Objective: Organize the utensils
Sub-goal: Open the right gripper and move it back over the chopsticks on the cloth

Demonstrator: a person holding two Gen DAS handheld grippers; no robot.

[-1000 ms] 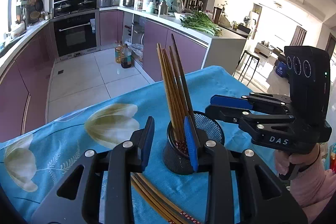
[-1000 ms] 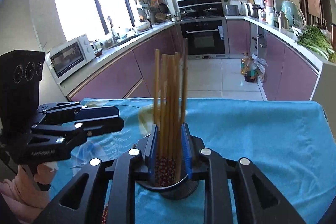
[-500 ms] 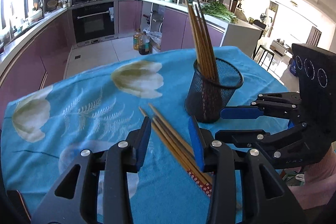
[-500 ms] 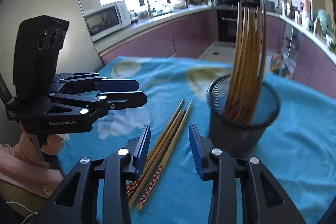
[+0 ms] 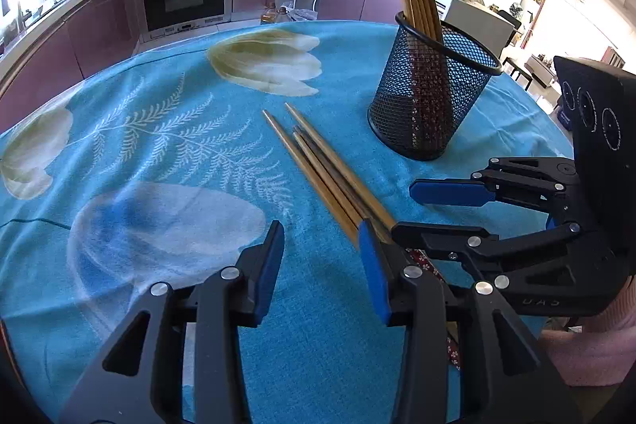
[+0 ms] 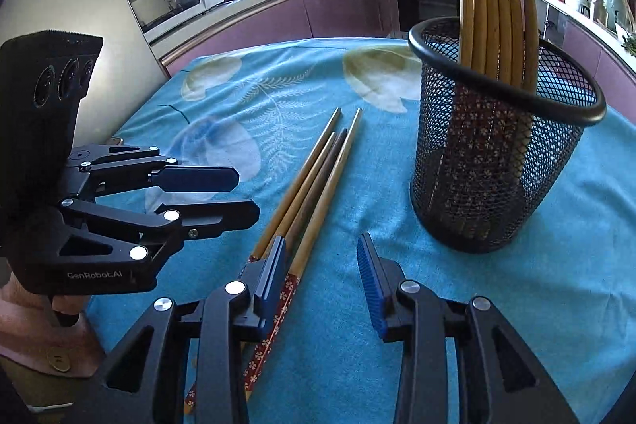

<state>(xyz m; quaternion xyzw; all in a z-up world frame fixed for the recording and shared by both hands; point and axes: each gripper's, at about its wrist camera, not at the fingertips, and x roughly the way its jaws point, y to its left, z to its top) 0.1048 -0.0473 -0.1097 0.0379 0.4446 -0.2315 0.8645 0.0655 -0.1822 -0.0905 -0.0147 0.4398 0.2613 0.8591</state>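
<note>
Loose chopsticks beside mesh holder

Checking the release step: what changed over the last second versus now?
A second ago the right gripper was closed on the chopstick bundle in the mesh holder. It has let go; both grippers pulled back and came down over the loose chopsticks on the cloth. The left gripper is also wider, holding nothing. Holder, bundle, loose chopsticks and blue tablecloth look unmoved.
</note>
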